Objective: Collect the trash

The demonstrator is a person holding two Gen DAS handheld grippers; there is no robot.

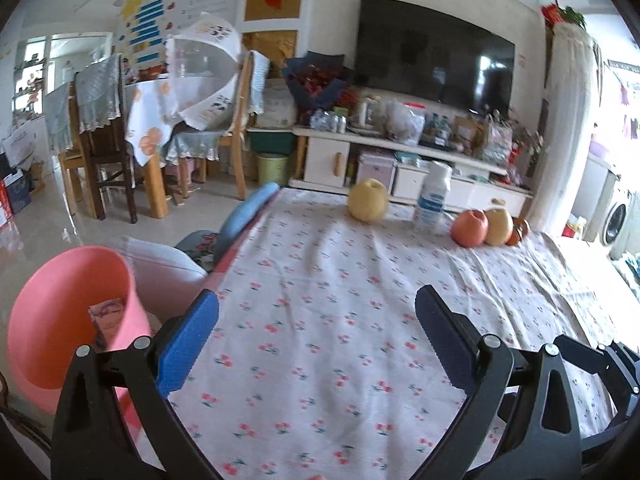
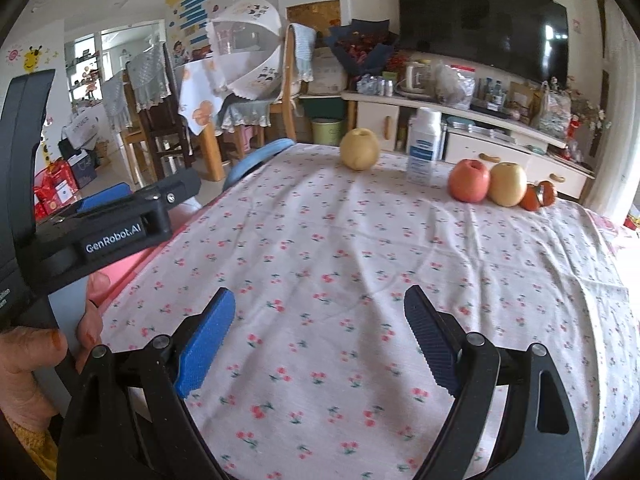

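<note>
Both my left claw (image 1: pixel 316 312) and right claw (image 2: pixel 320 312) gape empty; the pink bin (image 1: pixel 76 320) sits just left of the left one.

bin (image 1: pixel 68 320) left of table (image 1: pixel 360 340) | fruit (image 1: pixel 470 228), bottle (image 1: pixel 432 196) at far edge

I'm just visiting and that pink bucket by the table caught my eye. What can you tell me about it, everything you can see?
The pink bin shows only in the left wrist view, at lower left. It looks like smooth plastic, round, flaring wide toward an open rim with no lid. It appears tilted in this fisheye view, its mouth facing the camera. Inside lies something that looks like a crumpled printed wrapper. It stands off the table's left edge, beside the flowered tablecloth. Its base is hidden behind the left gripper, whose jaws stand open and hold nothing.
</note>
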